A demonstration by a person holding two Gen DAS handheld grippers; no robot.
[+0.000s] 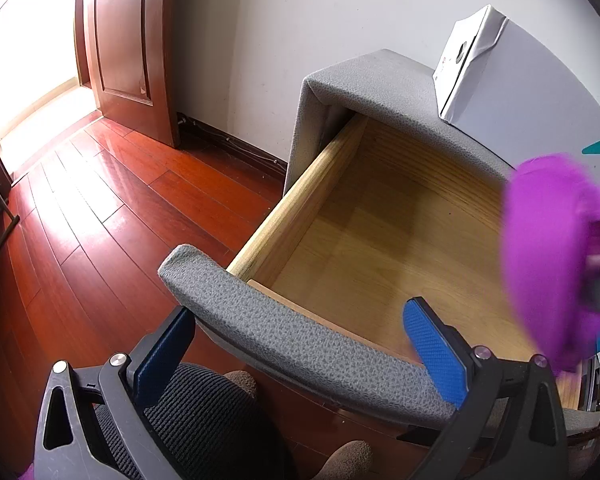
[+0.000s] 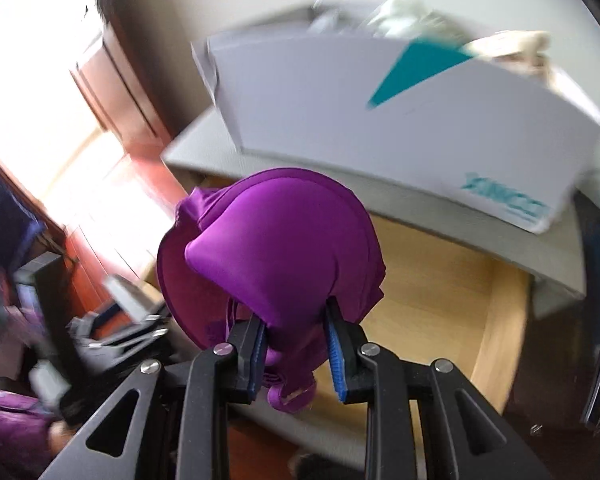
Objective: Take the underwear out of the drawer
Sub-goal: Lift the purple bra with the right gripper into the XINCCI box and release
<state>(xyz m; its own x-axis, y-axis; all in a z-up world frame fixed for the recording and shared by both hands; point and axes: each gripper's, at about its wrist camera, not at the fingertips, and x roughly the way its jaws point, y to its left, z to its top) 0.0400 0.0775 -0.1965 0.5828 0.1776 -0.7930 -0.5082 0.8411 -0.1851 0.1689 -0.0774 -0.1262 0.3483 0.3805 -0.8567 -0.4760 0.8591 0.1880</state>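
R gripper [image 2: 296, 344]: jaws narrowed onto purple underwear [image 2: 276, 248], a padded bra by shape. Blue pads [image 2: 334, 354] press the fabric from both sides, so it's clamped, not loose. Cup bulges out ahead of the fingertips; a strap loop hangs below, betw. the fingers. Garment is up in the air over the open drawer [image 2: 492, 320], touching neither the wood floor of the drawer nor its walls. R wrist view is motion-blurred.

L wrist view: same underwear [image 1: 556, 256] shows as a blurred purple mass near the drawer's [image 1: 380, 232] right side, above the bottom panel. Drawer bottom in view is bare light wood.

L gripper [image 1: 300, 356]: jaws wide apart, nothing gripped. Its two blue pads [image 1: 434, 352] straddle the drawer's grey padded front edge [image 1: 300, 344], one on the outside and one on the inside over the drawer; can't tell whether either touches it.

White box [image 2: 400, 120] w/ teal mark sits on the grey cabinet top [image 1: 384, 80], behind the drawer opening, pale cloth visible in it. Red-brown wood floor [image 1: 100, 208] left of the cabinet.
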